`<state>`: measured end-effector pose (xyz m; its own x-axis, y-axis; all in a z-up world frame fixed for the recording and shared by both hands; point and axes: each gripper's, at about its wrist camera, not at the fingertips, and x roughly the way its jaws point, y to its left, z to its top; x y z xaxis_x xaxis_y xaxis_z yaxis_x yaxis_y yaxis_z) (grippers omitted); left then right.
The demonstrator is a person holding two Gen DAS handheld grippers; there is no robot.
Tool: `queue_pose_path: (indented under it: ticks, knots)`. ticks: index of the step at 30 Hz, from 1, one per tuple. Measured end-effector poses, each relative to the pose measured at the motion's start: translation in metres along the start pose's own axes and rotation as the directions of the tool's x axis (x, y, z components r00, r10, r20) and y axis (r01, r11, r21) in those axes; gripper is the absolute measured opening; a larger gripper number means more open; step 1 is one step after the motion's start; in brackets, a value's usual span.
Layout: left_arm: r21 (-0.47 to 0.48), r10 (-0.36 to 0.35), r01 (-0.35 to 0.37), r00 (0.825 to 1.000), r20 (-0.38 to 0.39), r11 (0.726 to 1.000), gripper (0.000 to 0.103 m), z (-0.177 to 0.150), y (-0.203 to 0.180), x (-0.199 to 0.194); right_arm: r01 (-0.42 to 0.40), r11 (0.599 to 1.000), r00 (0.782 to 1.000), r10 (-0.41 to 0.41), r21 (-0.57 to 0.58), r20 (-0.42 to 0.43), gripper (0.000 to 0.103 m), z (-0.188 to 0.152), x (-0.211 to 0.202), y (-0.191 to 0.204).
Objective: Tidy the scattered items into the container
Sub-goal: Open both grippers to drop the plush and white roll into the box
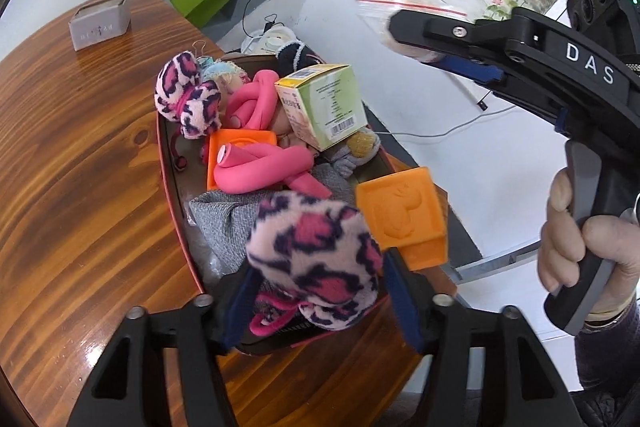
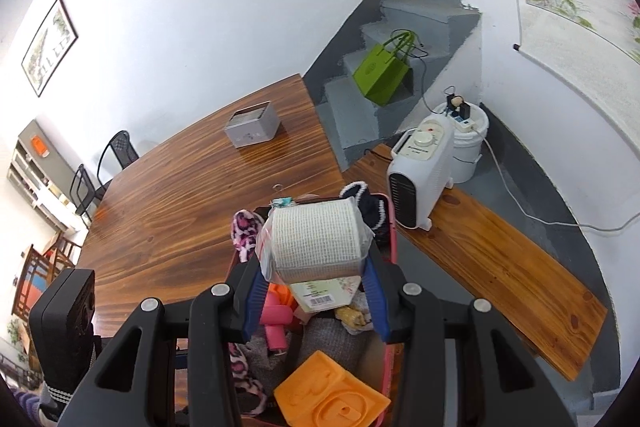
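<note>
The dark container with a red rim (image 1: 168,163) sits on the wooden table, heaped with items: pink foam rollers (image 1: 260,163), a green box (image 1: 320,107), a leopard-print fluffy sock (image 1: 188,95) and grey cloth (image 1: 224,215). An orange block (image 1: 404,219) leans at its right edge. My left gripper (image 1: 320,267) hangs over the near end, jaws apart; a second leopard-print sock (image 1: 316,247) lies between the pads on the pile. My right gripper (image 2: 314,259) is shut on a clear zip bag holding a white bandage roll (image 2: 316,239), raised above the container.
A small grey box (image 2: 252,129) stands farther back on the table (image 1: 80,187). Beyond the table's edge are a wooden bench (image 2: 500,267) with a white heater (image 2: 420,167), a white bucket (image 2: 472,139), and a green bag (image 2: 380,71) on grey stairs.
</note>
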<state>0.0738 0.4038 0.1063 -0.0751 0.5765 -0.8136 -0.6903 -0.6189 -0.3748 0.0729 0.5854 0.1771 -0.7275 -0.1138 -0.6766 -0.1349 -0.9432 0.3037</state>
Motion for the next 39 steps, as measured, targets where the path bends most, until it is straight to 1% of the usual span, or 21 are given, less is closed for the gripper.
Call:
queue_pose_path:
  ticks: [6, 11, 13, 15, 18, 20, 27, 31, 32, 33, 37, 39]
  knots:
    - [0.004, 0.001, -0.001, 1.0, 0.01, 1.0, 0.073, -0.001, 0.0, -0.008, -0.054, 0.997, 0.998, 0.053, -0.048, -0.021, 0.047, 0.002, 0.007, 0.019]
    - [-0.03, 0.015, -0.014, 1.0, 0.018, 0.999, 0.073, -0.004, 0.008, -0.013, -0.089, 0.992, 0.995, 0.086, -0.084, -0.047, 0.048, 0.0, 0.013, 0.033]
    - [-0.048, 0.024, -0.023, 1.0, 0.019, 0.999, 0.074, -0.005, 0.013, -0.013, -0.098, 0.991, 0.994, 0.092, -0.095, -0.06, 0.05, -0.001, 0.016, 0.038]
    - [-0.064, 0.03, -0.029, 0.999, 0.016, 0.998, 0.09, -0.006, 0.016, -0.012, -0.097, 0.99, 0.994, 0.09, -0.099, -0.069, 0.058, -0.003, 0.019, 0.039]
    - [-0.084, 0.028, -0.026, 0.999, 0.021, 0.996, 0.091, -0.007, 0.022, -0.011, -0.089, 0.991, 0.993, 0.081, -0.098, -0.082, 0.064, -0.006, 0.022, 0.04]
    - [-0.088, 0.032, -0.03, 0.999, 0.024, 0.996, 0.091, -0.006, 0.024, -0.011, -0.077, 0.992, 0.994, 0.069, -0.104, -0.081, 0.067, -0.007, 0.021, 0.04]
    - [-0.095, 0.022, -0.019, 0.999, 0.033, 0.995, 0.091, -0.005, 0.027, -0.009, -0.051, 0.995, 0.997, 0.046, -0.087, -0.065, 0.069, -0.006, 0.017, 0.035]
    - [-0.078, 0.023, -0.018, 0.997, 0.07, 0.997, 0.091, -0.003, 0.026, -0.016, -0.036, 0.997, 0.998, 0.032, -0.07, -0.055, 0.07, -0.005, 0.014, 0.028]
    - [-0.076, 0.029, -0.023, 0.996, 0.085, 0.997, 0.098, -0.003, 0.026, -0.018, -0.033, 0.997, 0.998, 0.029, -0.067, -0.055, 0.072, -0.005, 0.014, 0.028]
    - [-0.075, 0.041, -0.034, 0.994, 0.099, 0.997, 0.103, -0.003, 0.023, -0.023, -0.03, 0.998, 0.998, 0.027, -0.063, -0.055, 0.074, -0.005, 0.014, 0.027]
    - [-0.06, 0.1, -0.09, 0.979, 0.18, 0.994, 0.103, 0.002, 0.018, -0.041, -0.017, 0.999, 0.998, 0.014, -0.05, -0.059, 0.078, -0.006, 0.013, 0.021]
    - [-0.066, 0.112, -0.1, 0.97, 0.215, 0.993, 0.103, 0.004, 0.017, -0.05, -0.01, 0.999, 0.998, 0.008, -0.045, -0.061, 0.079, -0.006, 0.013, 0.018]
